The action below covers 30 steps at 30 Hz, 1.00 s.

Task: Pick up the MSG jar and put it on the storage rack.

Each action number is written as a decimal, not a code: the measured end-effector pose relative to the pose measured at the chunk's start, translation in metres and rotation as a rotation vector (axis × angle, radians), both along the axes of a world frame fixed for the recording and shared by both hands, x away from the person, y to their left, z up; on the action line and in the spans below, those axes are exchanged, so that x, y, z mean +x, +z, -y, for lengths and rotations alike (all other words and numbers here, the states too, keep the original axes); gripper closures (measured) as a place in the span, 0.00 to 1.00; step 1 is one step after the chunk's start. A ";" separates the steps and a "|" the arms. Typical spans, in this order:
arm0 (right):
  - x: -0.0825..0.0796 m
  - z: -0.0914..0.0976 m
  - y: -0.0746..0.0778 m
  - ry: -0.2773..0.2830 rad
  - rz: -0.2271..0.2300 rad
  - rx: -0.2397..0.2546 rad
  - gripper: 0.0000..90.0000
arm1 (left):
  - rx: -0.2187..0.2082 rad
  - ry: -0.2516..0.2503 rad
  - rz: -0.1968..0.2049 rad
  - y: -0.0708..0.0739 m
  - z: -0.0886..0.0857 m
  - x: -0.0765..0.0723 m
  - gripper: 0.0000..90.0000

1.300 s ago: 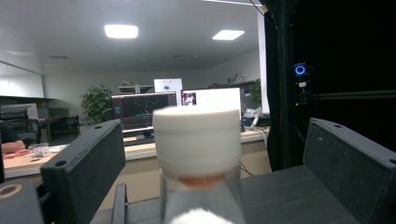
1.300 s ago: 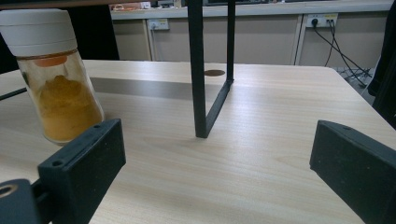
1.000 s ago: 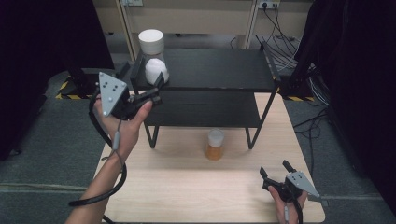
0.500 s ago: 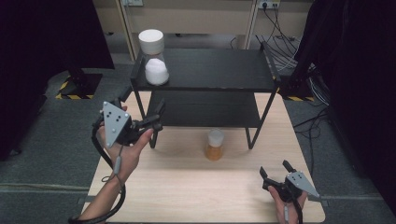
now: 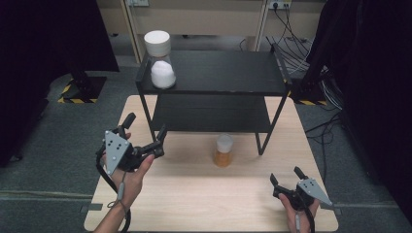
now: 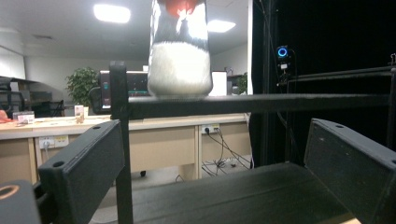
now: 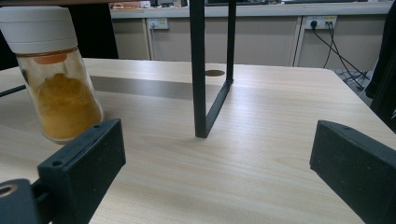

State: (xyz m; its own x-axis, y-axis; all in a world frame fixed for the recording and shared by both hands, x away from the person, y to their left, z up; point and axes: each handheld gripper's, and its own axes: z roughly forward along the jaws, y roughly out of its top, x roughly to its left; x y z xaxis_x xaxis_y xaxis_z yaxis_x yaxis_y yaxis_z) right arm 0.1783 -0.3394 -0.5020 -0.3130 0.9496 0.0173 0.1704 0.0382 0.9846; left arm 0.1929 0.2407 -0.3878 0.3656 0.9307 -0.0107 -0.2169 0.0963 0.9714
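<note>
On the far left of the shelf (image 5: 214, 73) the white jar (image 5: 160, 60) stood placed, so I had pulled my left gripper (image 5: 145, 136) back open, leaving the orange jar (image 5: 223, 151) for my open right gripper (image 5: 286, 177).

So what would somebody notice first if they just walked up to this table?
Probably the black two-tier shelf at the back of the wooden table, with a jar of white powder standing on its top left corner. Next, the small jar of orange powder on the table by the shelf's front edge.
</note>
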 end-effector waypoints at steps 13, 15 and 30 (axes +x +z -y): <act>0.000 0.000 0.000 0.002 0.000 -0.002 0.04 | -0.015 0.008 -0.114 -0.054 0.002 -0.008 0.05; 0.000 0.000 0.000 0.002 0.000 -0.004 0.04 | -0.005 0.012 -0.133 -0.063 0.003 -0.008 0.05; 0.000 0.000 0.000 0.002 0.000 -0.006 0.04 | 0.041 0.044 -0.246 -0.113 0.011 -0.011 0.06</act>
State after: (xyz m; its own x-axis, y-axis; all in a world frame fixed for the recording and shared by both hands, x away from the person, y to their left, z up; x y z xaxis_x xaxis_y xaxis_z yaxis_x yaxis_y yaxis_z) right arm 0.1785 -0.3390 -0.5016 -0.3145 0.9492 0.0119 0.1707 0.0442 0.9843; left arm 0.1822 0.2300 -0.5004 0.3158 0.9472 -0.0559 0.0236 0.0511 0.9984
